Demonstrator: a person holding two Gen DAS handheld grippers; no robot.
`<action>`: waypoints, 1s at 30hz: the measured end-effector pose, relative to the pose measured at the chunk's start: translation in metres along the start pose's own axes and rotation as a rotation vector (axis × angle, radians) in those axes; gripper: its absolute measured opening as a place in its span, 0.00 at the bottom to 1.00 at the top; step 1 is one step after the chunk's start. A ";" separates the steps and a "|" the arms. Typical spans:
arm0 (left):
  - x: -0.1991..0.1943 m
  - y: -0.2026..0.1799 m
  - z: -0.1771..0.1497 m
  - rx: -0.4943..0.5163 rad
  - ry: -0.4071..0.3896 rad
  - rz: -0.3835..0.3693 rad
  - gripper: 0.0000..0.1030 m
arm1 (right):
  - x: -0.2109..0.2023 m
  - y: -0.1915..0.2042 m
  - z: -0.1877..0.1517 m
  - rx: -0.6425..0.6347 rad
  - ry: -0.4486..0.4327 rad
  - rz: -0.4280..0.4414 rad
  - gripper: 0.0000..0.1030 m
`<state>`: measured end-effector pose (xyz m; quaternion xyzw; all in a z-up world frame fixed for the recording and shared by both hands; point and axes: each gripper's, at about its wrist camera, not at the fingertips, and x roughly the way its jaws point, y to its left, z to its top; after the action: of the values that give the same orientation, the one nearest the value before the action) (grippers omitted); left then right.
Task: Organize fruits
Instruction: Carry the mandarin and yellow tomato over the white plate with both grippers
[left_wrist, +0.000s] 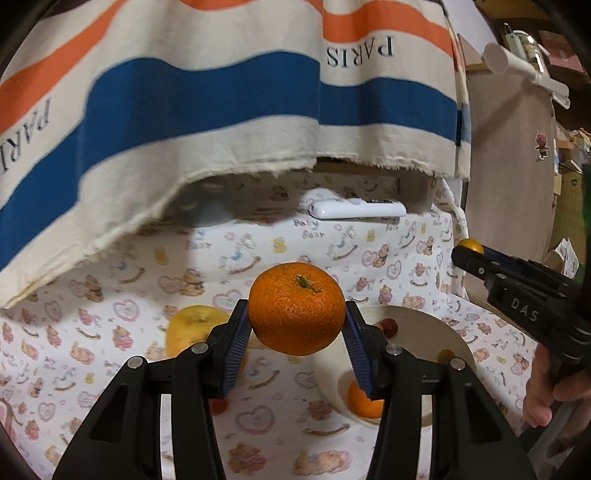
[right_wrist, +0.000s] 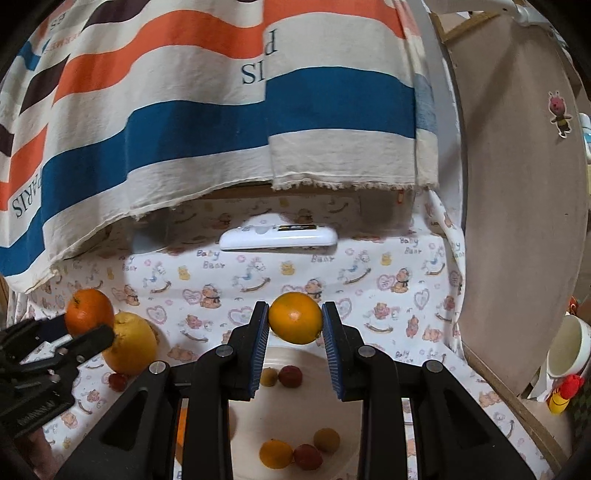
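Desk (right_wrist: 369, 266): you're working over the baby-bear print cloth, striped Paris fabric (right_wrist: 221, 122) hanging behind, a white remote (right_wrist: 277, 238) lying flat at the back.
Plate (right_wrist: 295, 406): it sits right under your right tongs and already holds several small fruits, red, yellow and orange. By my read the sorting is well under way but not finished.
Yellow fruit (right_wrist: 131, 343): the biggest piece is on the cloth to the left of the plate, with a small red fruit (right_wrist: 117, 381) just beside it. Those two look like what's left to gather.
Tangerine (left_wrist: 295, 308): up in the air, clenched between your left tongs (left_wrist: 295, 325), pads pressing both flanks, stem on top. It hangs above the cloth, between the yellow fruit and the plate rim, not yet set down.
Small orange (right_wrist: 295, 317): your right tongs (right_wrist: 295, 325) grip it by its sides, lifted clear, directly above the plate's far edge.
Progress: two fruits in flight, both close to the plate. I'd judge the next call is a lowering and release for each, right side first since it's already over the dish.
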<state>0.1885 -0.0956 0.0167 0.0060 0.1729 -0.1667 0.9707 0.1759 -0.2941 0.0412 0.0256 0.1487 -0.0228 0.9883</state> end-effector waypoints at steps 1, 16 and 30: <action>0.004 -0.002 0.001 0.001 0.008 -0.008 0.47 | 0.000 -0.002 0.001 0.002 -0.004 -0.006 0.29; 0.032 -0.022 -0.010 0.039 0.127 -0.071 0.47 | 0.024 -0.014 -0.008 0.033 0.165 -0.045 0.29; 0.053 -0.024 -0.019 0.048 0.273 -0.055 0.47 | 0.068 -0.023 -0.038 0.034 0.431 -0.088 0.29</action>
<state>0.2211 -0.1338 -0.0176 0.0470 0.2995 -0.1948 0.9328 0.2282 -0.3174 -0.0164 0.0398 0.3569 -0.0623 0.9312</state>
